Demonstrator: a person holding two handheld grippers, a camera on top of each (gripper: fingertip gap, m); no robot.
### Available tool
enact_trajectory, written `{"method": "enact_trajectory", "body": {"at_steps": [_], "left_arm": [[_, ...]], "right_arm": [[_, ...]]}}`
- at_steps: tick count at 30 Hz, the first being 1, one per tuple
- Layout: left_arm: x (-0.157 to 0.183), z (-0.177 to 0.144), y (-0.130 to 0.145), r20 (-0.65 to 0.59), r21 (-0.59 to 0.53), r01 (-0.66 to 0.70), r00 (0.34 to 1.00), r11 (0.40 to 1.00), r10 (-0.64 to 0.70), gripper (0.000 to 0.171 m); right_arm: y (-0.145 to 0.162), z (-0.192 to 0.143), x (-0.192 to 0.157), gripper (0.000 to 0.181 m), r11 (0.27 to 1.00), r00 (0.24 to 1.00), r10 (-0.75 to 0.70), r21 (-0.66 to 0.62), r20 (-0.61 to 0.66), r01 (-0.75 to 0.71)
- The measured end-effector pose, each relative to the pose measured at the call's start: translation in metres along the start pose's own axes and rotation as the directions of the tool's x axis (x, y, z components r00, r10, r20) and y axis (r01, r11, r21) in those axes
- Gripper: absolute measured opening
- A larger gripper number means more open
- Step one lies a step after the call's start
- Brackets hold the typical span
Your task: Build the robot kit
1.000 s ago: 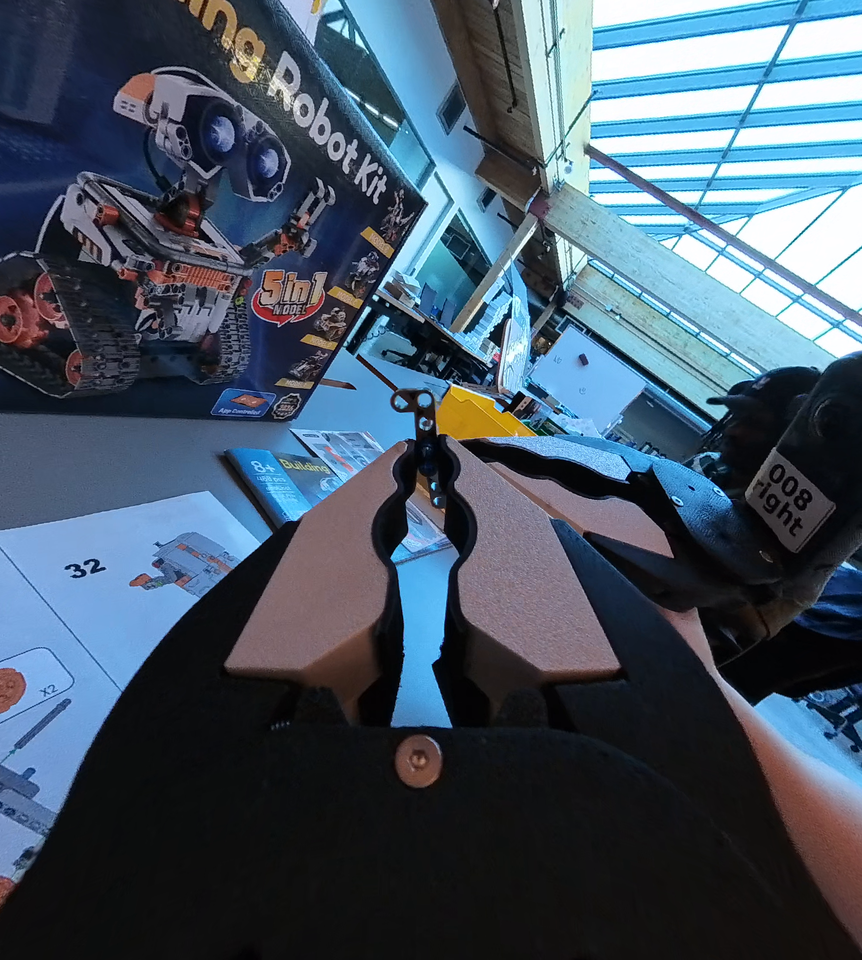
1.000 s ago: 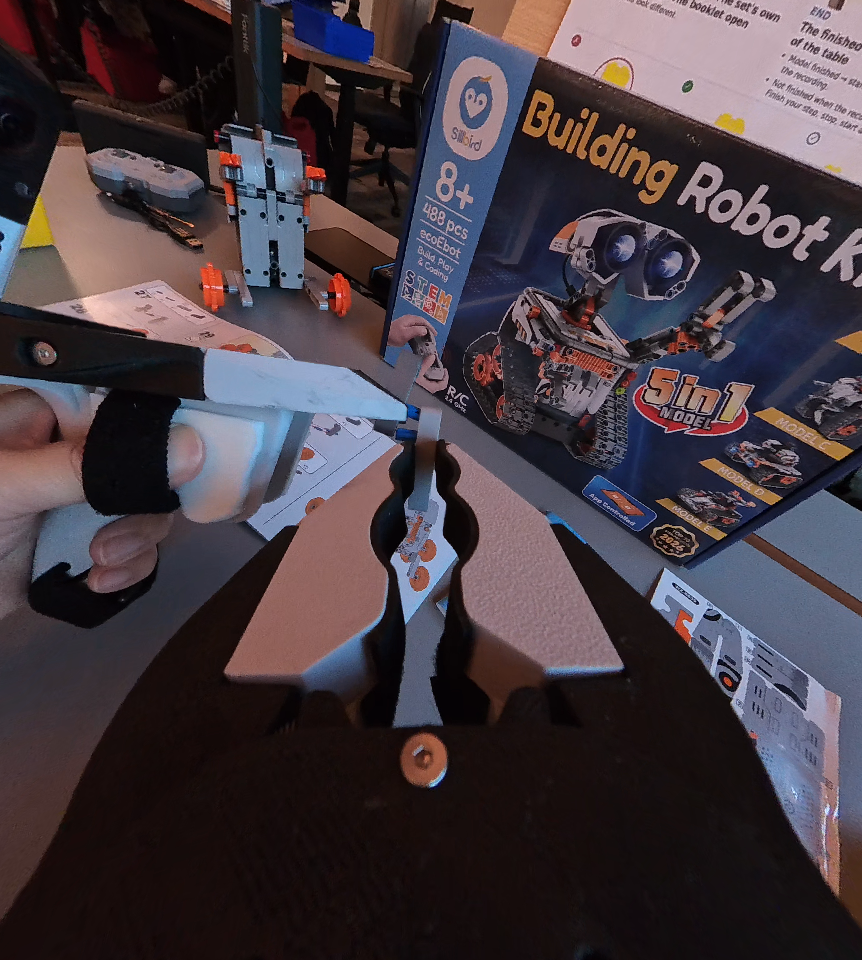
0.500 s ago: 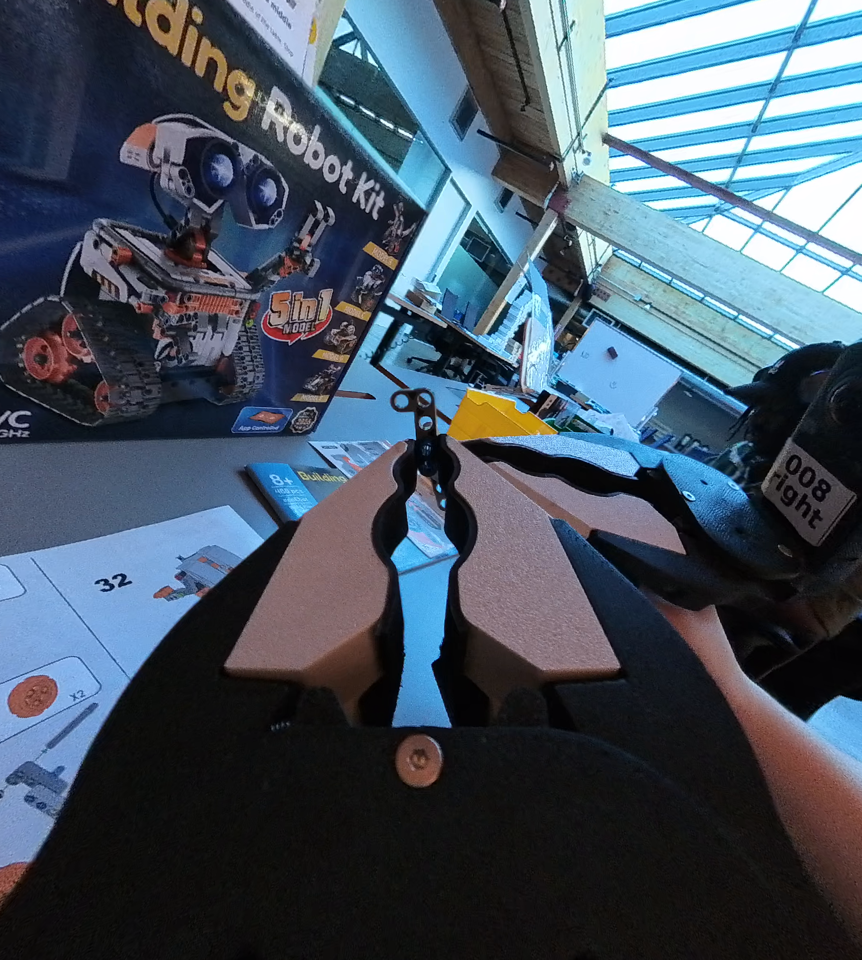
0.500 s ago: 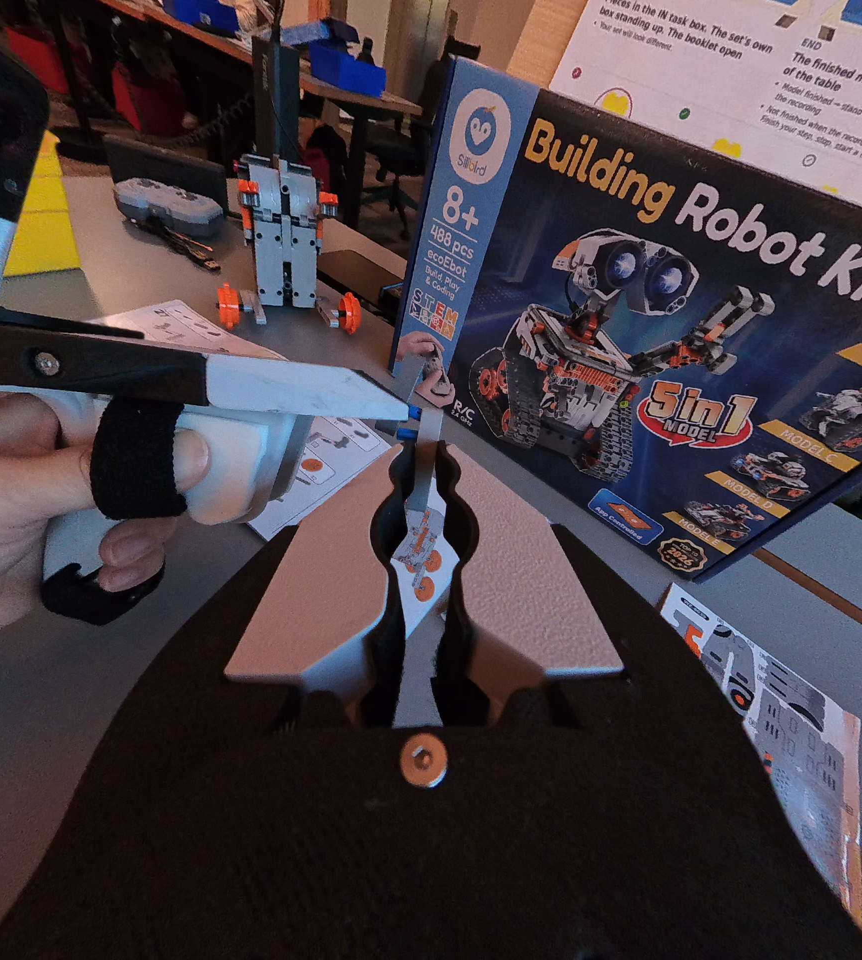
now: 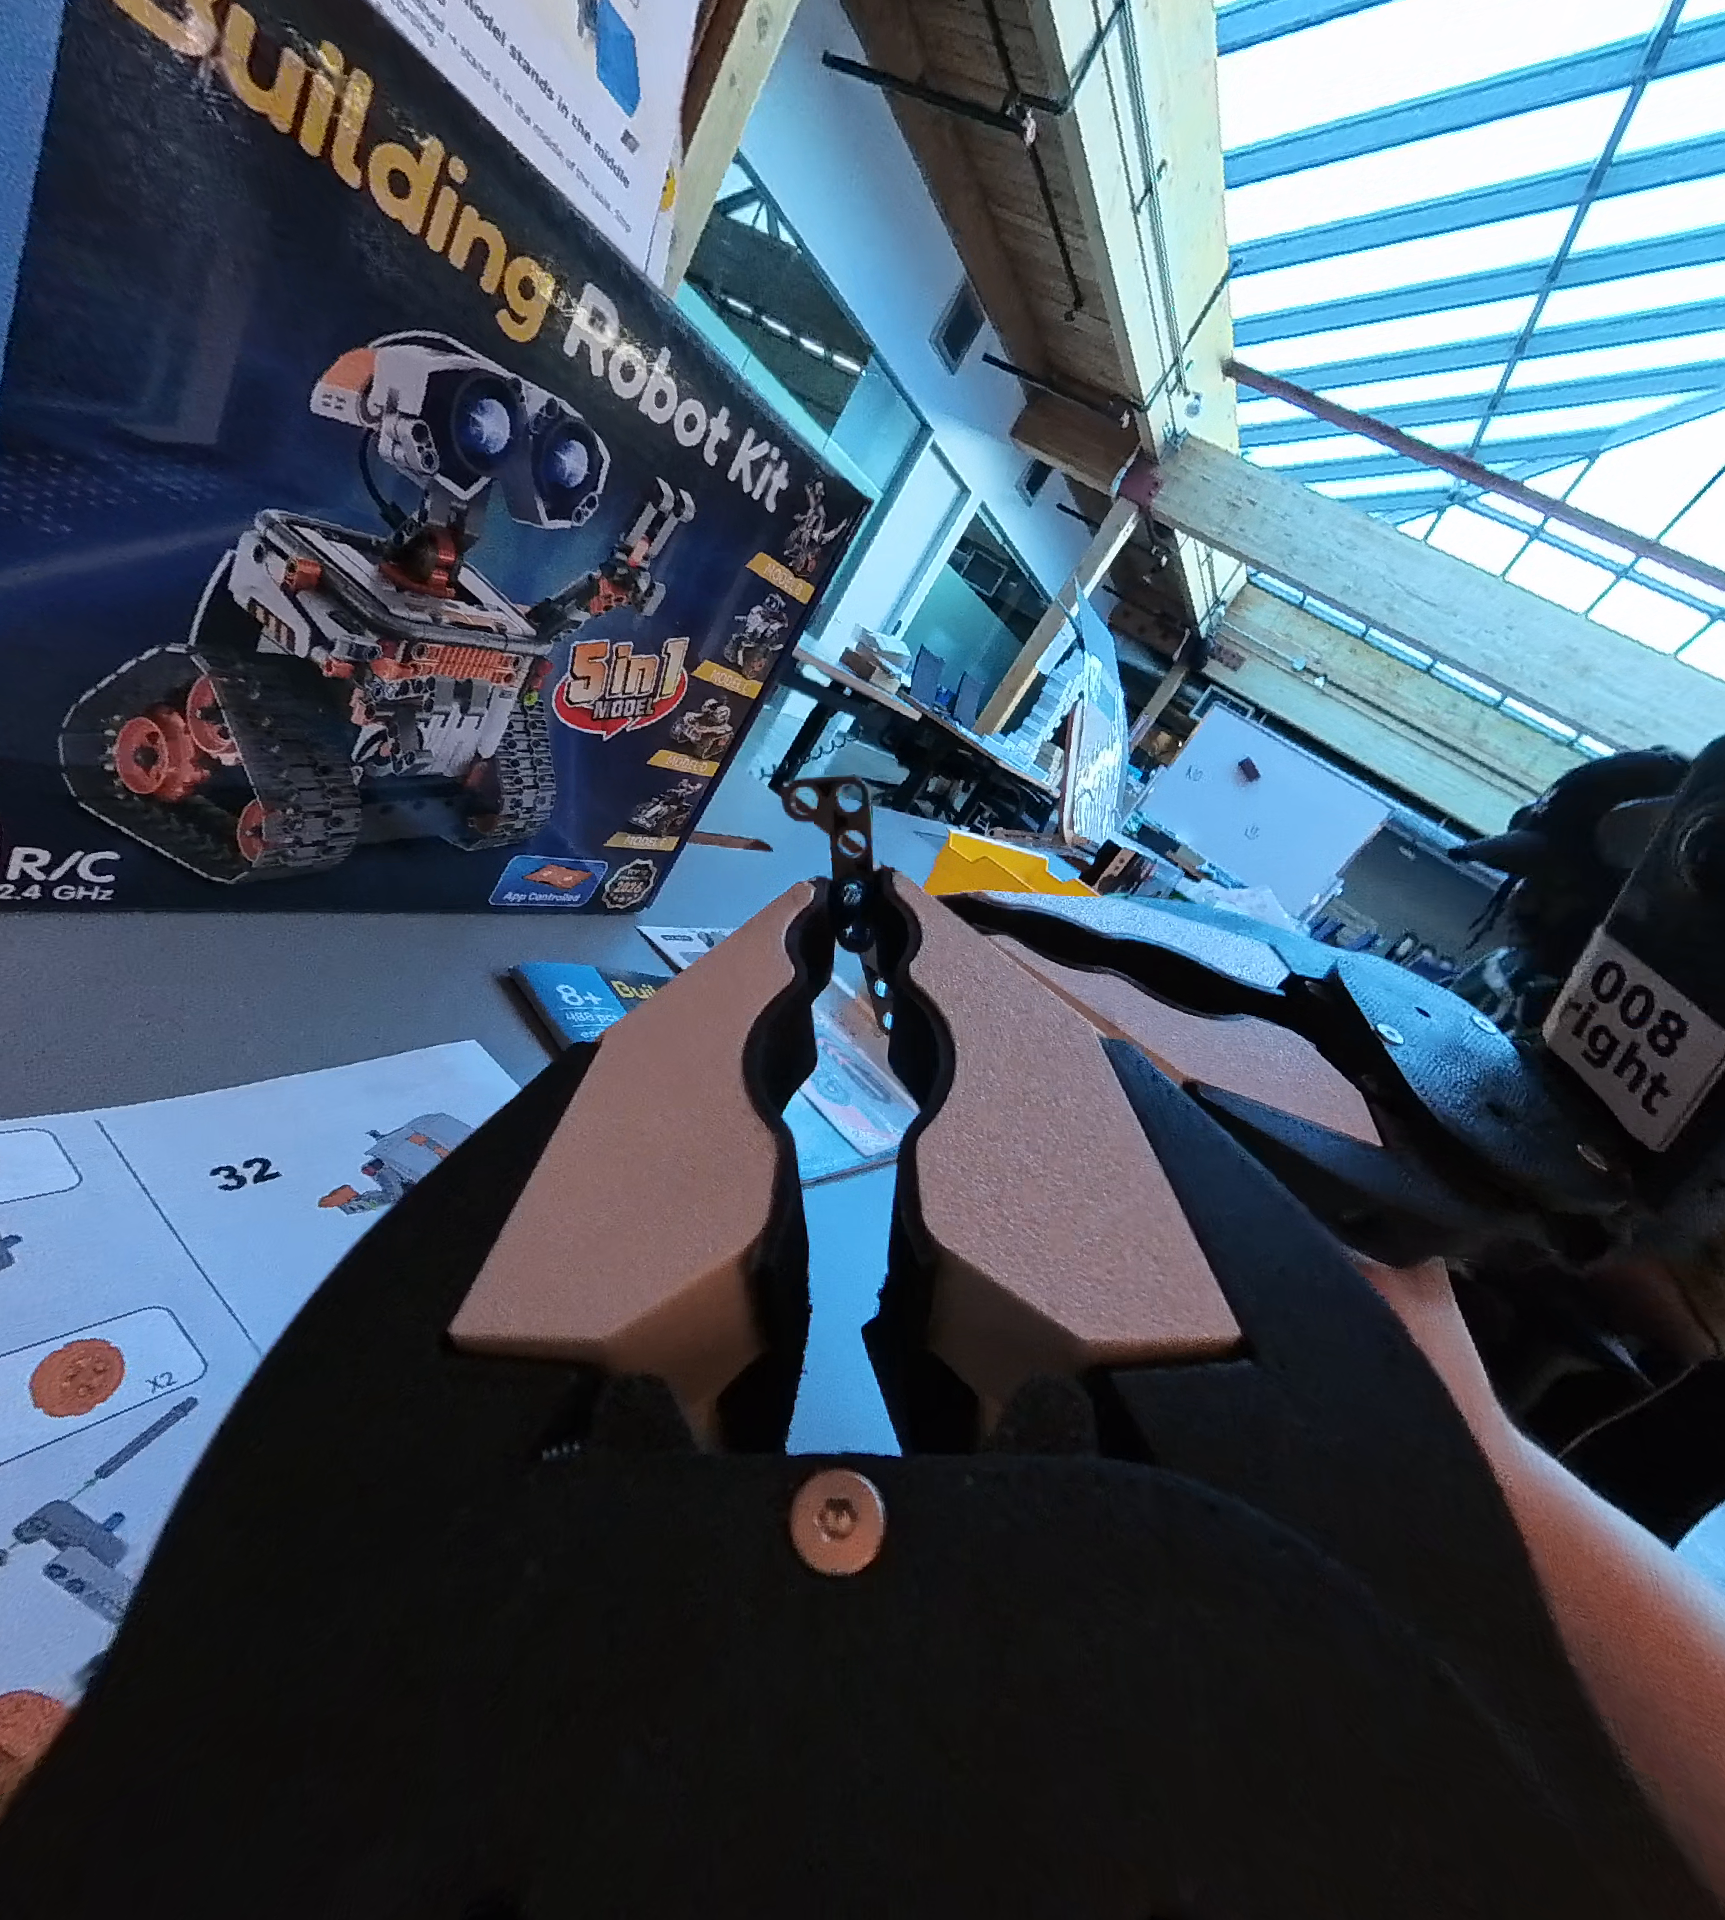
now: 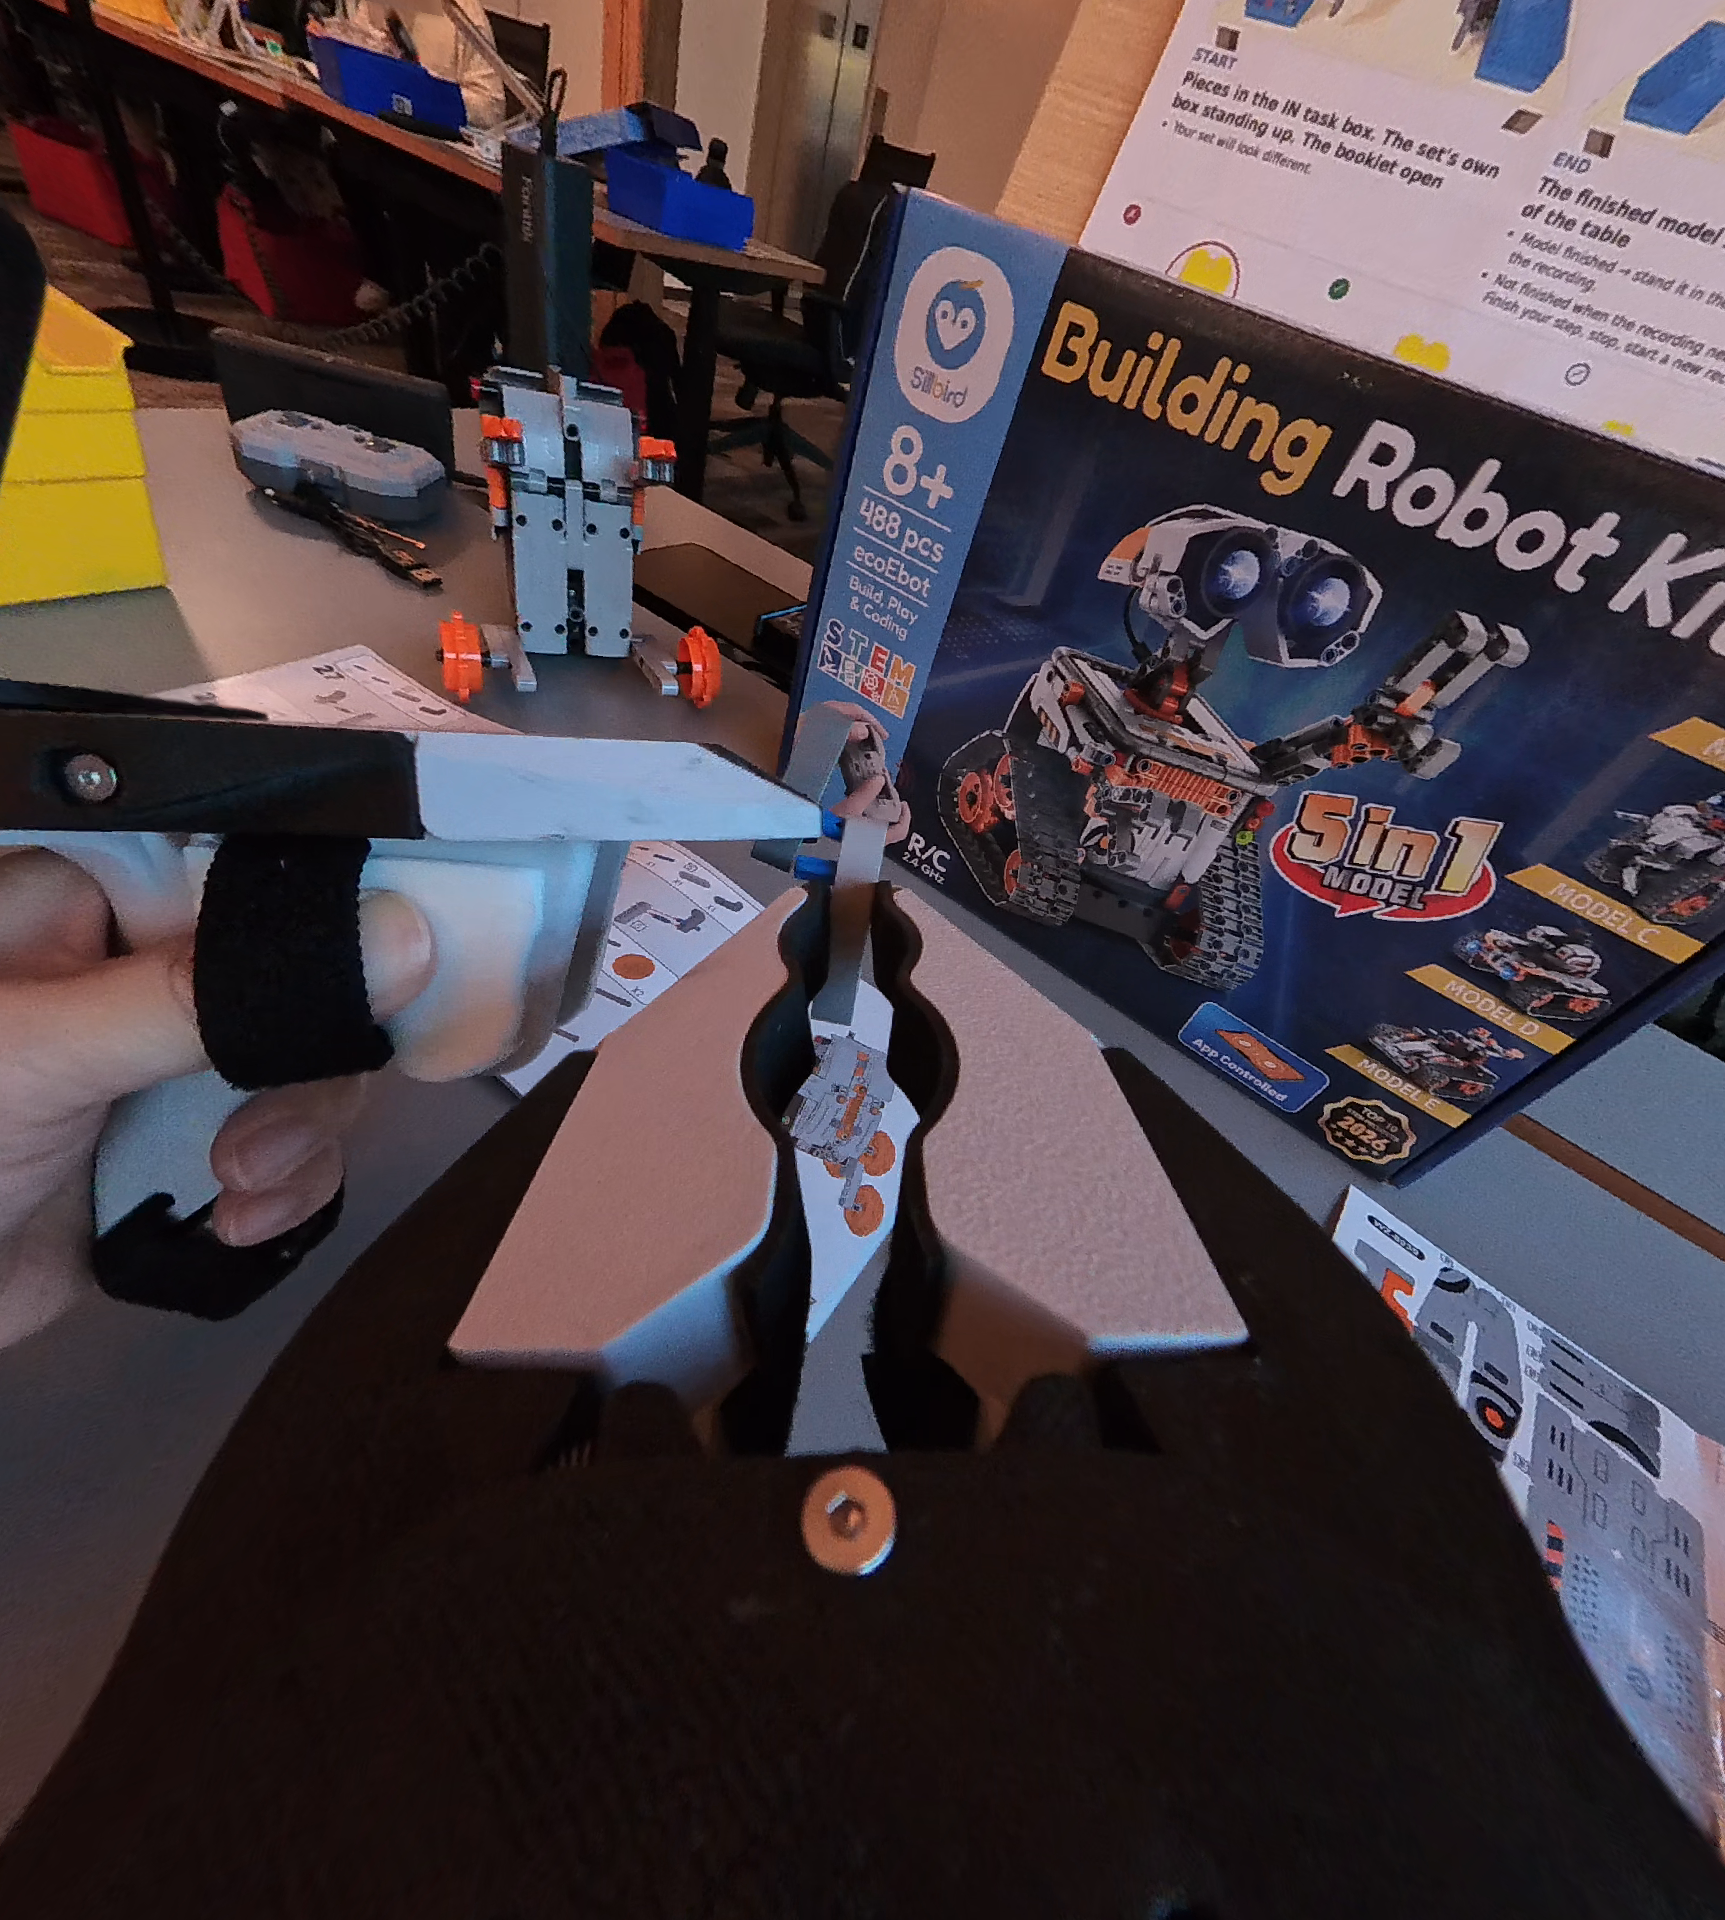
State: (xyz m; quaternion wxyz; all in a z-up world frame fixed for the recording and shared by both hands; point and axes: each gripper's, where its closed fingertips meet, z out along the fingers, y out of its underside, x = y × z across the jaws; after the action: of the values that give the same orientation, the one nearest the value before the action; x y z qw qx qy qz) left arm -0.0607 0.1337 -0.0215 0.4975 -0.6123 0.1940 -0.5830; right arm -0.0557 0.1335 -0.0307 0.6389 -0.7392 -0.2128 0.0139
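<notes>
My right gripper [image 6: 850, 894] is shut on a grey beam with holes [image 6: 858, 854] and holds it upright above the table. My left gripper [image 5: 853, 891] is shut at the same beam [image 5: 842, 816], its tips on a small blue pin [image 6: 830, 827] that sits in the beam. A second blue pin [image 6: 809, 865] sticks out just below. In the right wrist view the left gripper [image 6: 804, 816] comes in from the left, held by a hand [image 6: 58, 1039]. In the left wrist view the right gripper [image 5: 951, 902] comes in from the right.
A dark blue robot kit box [image 6: 1357, 727] stands behind the grippers. An open instruction booklet [image 5: 110, 1247] lies below them. A partly built grey and orange model [image 6: 567, 540], a grey controller [image 6: 338, 478] and a yellow bin [image 6: 79, 499] stand at the back left. A sticker sheet [image 6: 1585, 1455] lies right. Left and right tips are no more than a few centimetres apart.
Both grippers have drifted a little together with the beam, and the left wrist view has tilted up and to the left. Both grips are unchanged.
</notes>
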Motion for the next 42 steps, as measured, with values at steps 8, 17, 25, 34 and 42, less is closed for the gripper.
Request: {"method": "enact_trajectory", "body": {"at_steps": [8, 17, 25, 34, 42], "left_arm": [[-0.002, 0.001, 0.002, -0.002, 0.015, 0.045, 0.999, 0.999, -0.045, 0.005], [-0.005, 0.001, 0.0, -0.002, 0.042, 0.102, 0.995, 0.994, -0.102, 0.004], [-0.011, 0.003, 0.004, -0.029, 0.044, 0.211, 0.977, 0.977, -0.209, 0.004], [-0.014, 0.001, -0.002, -0.036, 0.089, 0.219, 0.975, 0.972, -0.217, 0.004], [-0.018, 0.001, -0.002, 0.015, 0.084, 0.127, 0.992, 0.988, -0.129, 0.005]], "right_arm": [[0.002, 0.001, 0.001, 0.006, 1.0, 0.999, 0.007, -0.006, -0.035, -0.007], [0.002, 0.006, 0.001, 0.006, 0.996, 0.993, 0.091, 0.018, -0.076, -0.09], [0.009, 0.01, 0.003, 0.006, 0.991, 0.988, 0.137, 0.006, -0.073, -0.137], [0.007, 0.019, 0.001, 0.006, 0.934, 0.935, 0.355, 0.032, -0.019, -0.355], [0.006, 0.018, 0.001, 0.006, 0.947, 0.946, 0.321, 0.041, -0.035, -0.32]]}}
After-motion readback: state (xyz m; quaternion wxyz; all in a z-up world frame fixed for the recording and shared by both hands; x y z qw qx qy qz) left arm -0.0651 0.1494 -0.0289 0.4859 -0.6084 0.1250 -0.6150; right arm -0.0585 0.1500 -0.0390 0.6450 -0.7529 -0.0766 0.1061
